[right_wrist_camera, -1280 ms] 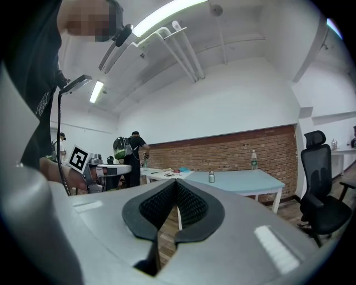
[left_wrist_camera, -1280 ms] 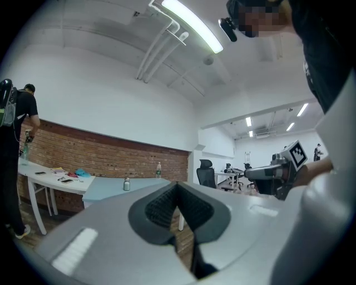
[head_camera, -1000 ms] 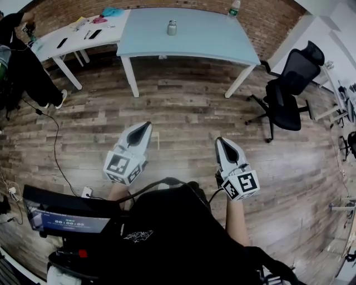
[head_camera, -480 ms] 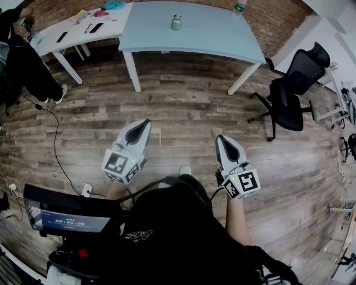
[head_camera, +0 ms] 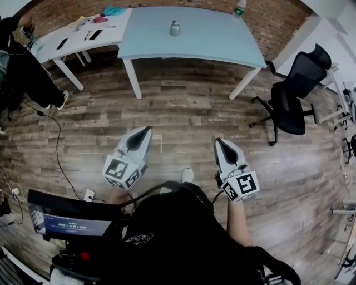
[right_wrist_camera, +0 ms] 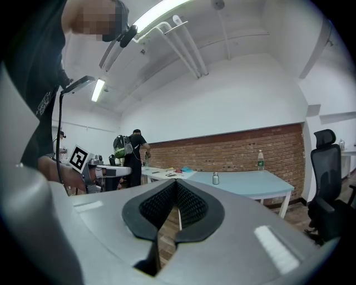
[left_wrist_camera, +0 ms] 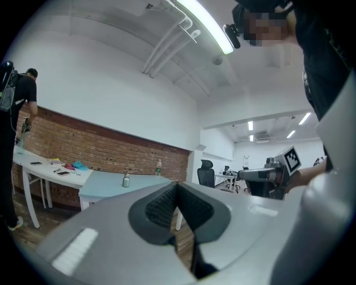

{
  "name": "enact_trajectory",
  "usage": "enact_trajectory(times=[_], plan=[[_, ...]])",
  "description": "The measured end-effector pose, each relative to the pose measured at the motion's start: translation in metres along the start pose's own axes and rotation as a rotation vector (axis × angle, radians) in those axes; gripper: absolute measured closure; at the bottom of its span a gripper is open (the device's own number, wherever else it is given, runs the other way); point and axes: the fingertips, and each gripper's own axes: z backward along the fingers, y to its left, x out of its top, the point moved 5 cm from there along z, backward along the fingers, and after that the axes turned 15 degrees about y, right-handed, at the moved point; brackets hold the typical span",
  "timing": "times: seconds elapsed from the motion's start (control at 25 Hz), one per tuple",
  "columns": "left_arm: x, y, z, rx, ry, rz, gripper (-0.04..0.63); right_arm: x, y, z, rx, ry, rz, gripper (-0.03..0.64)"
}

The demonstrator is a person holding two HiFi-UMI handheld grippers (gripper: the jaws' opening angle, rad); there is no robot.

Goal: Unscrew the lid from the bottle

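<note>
A small silver bottle (head_camera: pixel 175 28) with its lid on stands upright on the light blue table (head_camera: pixel 211 39), far ahead across the wood floor. It also shows in the left gripper view as the silver bottle (left_wrist_camera: pixel 126 180) and in the right gripper view as the silver bottle (right_wrist_camera: pixel 215 178). My left gripper (head_camera: pixel 147 129) and right gripper (head_camera: pixel 218 142) are held level over the floor, well short of the table. Both are shut with nothing between the pads, as the left gripper (left_wrist_camera: pixel 178 186) and right gripper (right_wrist_camera: pixel 177 183) show close up.
A clear plastic bottle (head_camera: pixel 236 8) stands at the blue table's far edge. A white table (head_camera: pixel 67 42) with phones and cloths adjoins on the left, where a person (head_camera: pixel 19 67) stands. A black office chair (head_camera: pixel 292 89) is at the right. A cable (head_camera: pixel 55 145) trails across the floor.
A shoe tip has come into view on the floor between the two grippers. Both grippers stay shut and keep about the same place in the head view.
</note>
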Motion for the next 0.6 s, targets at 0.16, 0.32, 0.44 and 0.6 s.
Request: enact_trajectory(times=[0.16,0.32,0.44,0.6], plan=[[0.001,-0.004,-0.009,-0.019,0.000,0.003,0.595,0.000,-0.010,-0.004,0.018,-0.006,0.001,0.615],[0.007,-0.005,-0.018,-0.021,-0.010,-0.005,0.595,0.004,-0.022,-0.008,0.033,-0.021,-0.006,0.615],[0.012,-0.003,-0.024,-0.001,-0.018,-0.008,0.595,0.006,-0.032,-0.014,0.043,-0.029,-0.011,0.615],[0.015,0.000,-0.027,0.018,-0.016,-0.013,0.595,0.009,-0.039,-0.020,0.058,-0.033,-0.011,0.615]])
